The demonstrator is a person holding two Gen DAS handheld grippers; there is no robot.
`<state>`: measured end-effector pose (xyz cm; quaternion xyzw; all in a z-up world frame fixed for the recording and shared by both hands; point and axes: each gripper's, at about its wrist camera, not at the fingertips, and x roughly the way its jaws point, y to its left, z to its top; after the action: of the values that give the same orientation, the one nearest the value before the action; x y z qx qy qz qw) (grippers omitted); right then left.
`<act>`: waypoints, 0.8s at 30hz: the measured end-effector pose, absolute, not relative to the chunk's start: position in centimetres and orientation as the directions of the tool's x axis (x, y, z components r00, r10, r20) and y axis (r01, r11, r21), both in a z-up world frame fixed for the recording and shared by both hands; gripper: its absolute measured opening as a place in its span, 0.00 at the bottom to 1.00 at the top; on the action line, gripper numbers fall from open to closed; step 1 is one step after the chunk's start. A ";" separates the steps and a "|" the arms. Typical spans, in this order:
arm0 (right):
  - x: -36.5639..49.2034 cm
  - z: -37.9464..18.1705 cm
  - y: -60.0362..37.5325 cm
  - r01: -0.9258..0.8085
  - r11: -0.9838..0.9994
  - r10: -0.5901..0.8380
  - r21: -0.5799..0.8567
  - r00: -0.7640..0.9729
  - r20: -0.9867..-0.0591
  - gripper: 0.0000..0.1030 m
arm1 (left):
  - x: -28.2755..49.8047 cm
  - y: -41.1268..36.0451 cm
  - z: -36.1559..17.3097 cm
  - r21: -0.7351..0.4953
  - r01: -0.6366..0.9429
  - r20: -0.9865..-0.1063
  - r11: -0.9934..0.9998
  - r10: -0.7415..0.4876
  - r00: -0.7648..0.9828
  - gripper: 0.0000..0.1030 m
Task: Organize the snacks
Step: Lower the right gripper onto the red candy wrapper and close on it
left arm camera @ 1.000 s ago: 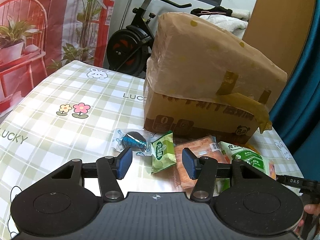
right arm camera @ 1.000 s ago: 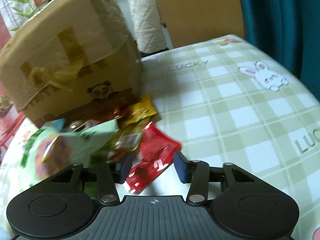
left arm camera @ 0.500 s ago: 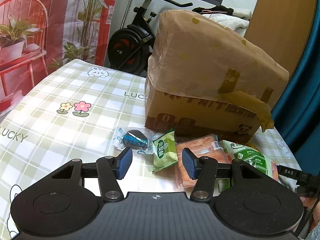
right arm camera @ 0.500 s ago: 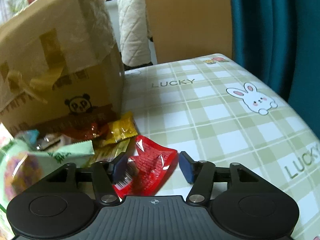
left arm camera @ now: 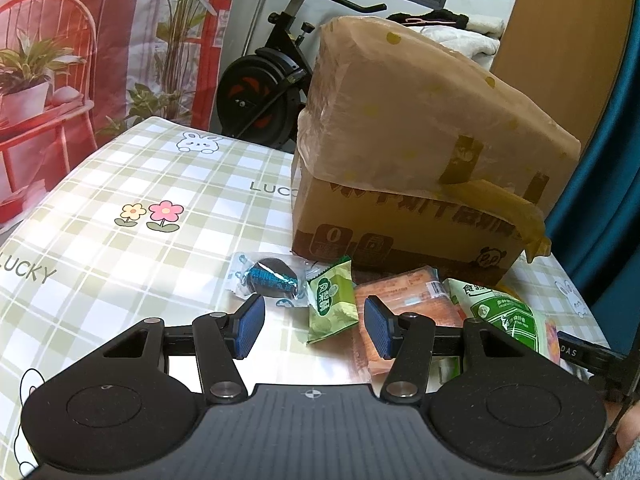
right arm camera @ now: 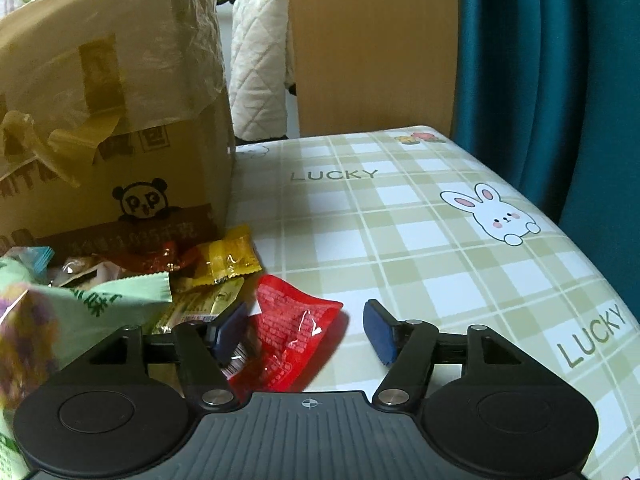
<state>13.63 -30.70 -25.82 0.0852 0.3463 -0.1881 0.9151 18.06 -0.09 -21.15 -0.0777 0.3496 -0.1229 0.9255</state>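
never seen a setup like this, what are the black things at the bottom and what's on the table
The black things are two hand-held grippers, one in each of a person's hands, each with a camera looking along its two blue-padded fingers. The left gripper is open and holds nothing; ahead of it lie a small green snack packet, a clear-wrapped dark cookie and an orange packet. The right gripper has just been opening; a red packet lies between its jaws, ungripped, with a yellow candy beyond. All rest on a checked tablecloth before a cardboard box.
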 end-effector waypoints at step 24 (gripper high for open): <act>9.7 -25.5 -32.8 0.341 0.904 -0.167 0.257 0.837 -0.522 0.32 | 18.2 0.3 -21.7 -0.196 0.148 -0.646 0.969 -0.241 0.725 0.55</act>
<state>9.68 -32.83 -25.52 0.1722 0.2521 -0.1346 0.9427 18.17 0.32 -21.70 -0.0654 0.3560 -0.1050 0.9263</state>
